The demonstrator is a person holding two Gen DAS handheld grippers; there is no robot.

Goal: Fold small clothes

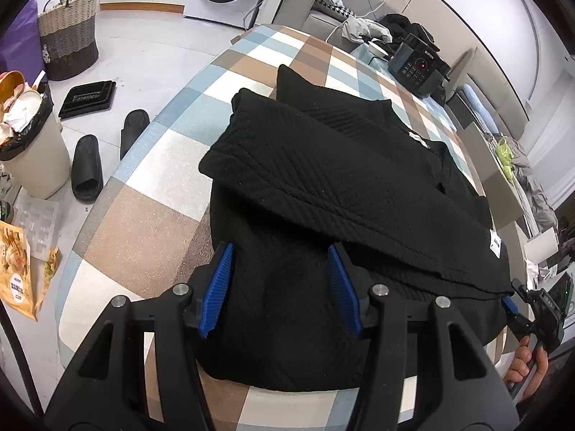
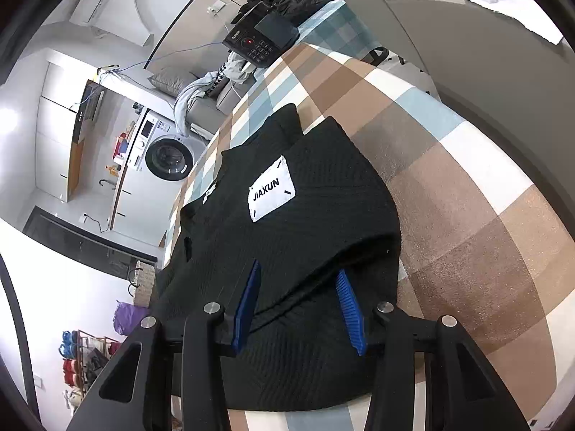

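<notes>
Blue ribbed fingers of the left gripper are standing apart over the near hem of a black ribbed knit sweater, pressing on nothing. That sweater is lying folded on the checked tablecloth toward the table's near edge, one sleeve folded across the body. At its right side the right gripper is showing with a hand behind it.

From the right wrist view, the right gripper's blue fingers are also sitting apart, hovering above the sweater near its folded edge; whether they are touching it is unclear. A white JIAXUN patch is facing up. A black keypad device is resting near the far edge.
</notes>
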